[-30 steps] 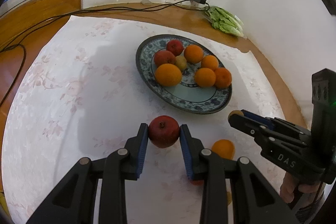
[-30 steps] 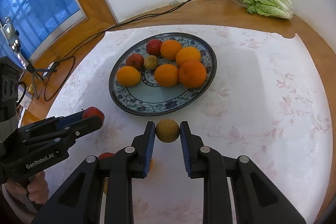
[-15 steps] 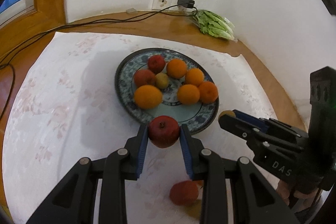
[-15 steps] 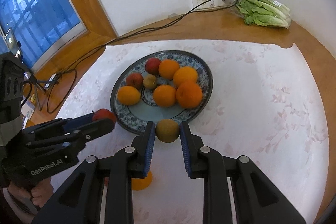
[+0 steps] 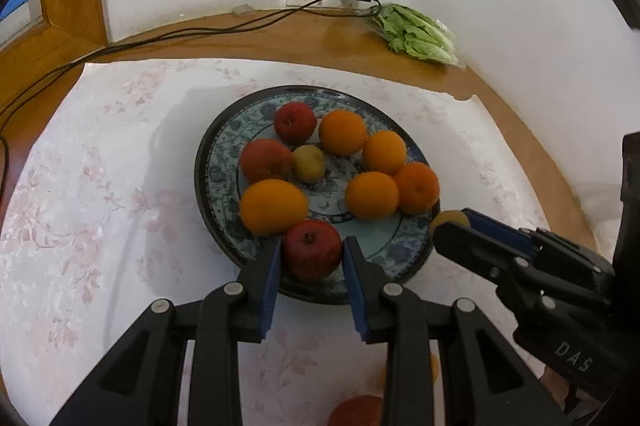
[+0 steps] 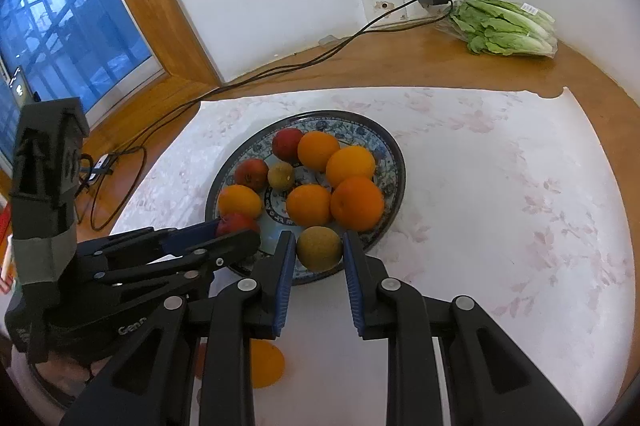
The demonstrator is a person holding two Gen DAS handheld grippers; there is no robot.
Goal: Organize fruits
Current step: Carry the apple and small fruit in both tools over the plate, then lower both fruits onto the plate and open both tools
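Fruits (image 5: pixel 343 132): red, orange, yellow-brown

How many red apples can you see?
3 for sure: one at the plate's far side, one at its left, one held in the left hand-held gripper. A reddish fruit behind the gripper is half hidden, maybe a fourth.

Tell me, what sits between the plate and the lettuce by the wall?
Nothing: only flowered cloth and bare wood between plate and lettuce, in the right wrist view.
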